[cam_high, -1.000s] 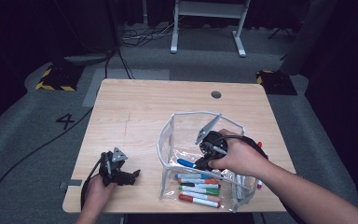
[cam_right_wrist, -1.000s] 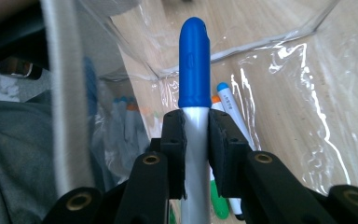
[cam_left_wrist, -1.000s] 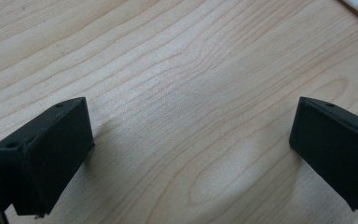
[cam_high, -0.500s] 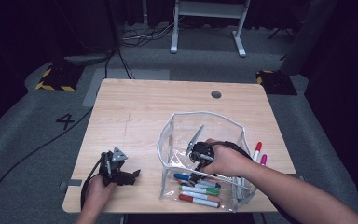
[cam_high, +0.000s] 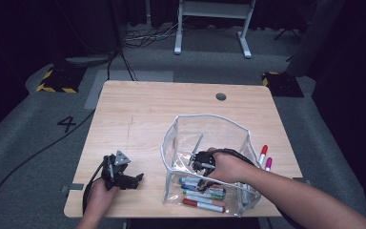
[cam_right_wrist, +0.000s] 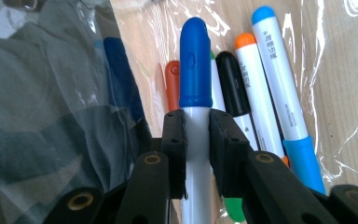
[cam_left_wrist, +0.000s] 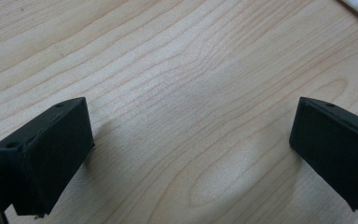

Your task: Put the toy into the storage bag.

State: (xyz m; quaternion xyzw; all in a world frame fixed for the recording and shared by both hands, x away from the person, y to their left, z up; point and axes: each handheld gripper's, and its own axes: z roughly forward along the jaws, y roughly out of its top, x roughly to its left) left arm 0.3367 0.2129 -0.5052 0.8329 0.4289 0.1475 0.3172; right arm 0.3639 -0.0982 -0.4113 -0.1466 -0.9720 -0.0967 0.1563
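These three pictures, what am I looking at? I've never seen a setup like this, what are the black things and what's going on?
A person sits at a wooden table and holds a hand-operated black clamp, called a gripper, in each hand. The high view comes from a fixed camera above. The other two come from cameras riding on the grippers, looking along their jaws. The left gripper rests open on bare wood. The right gripper is inside a clear plastic bag and is shut on a blue-capped marker, above other markers lying in the bag. A red marker and a pink marker lie on the table beside the bag.
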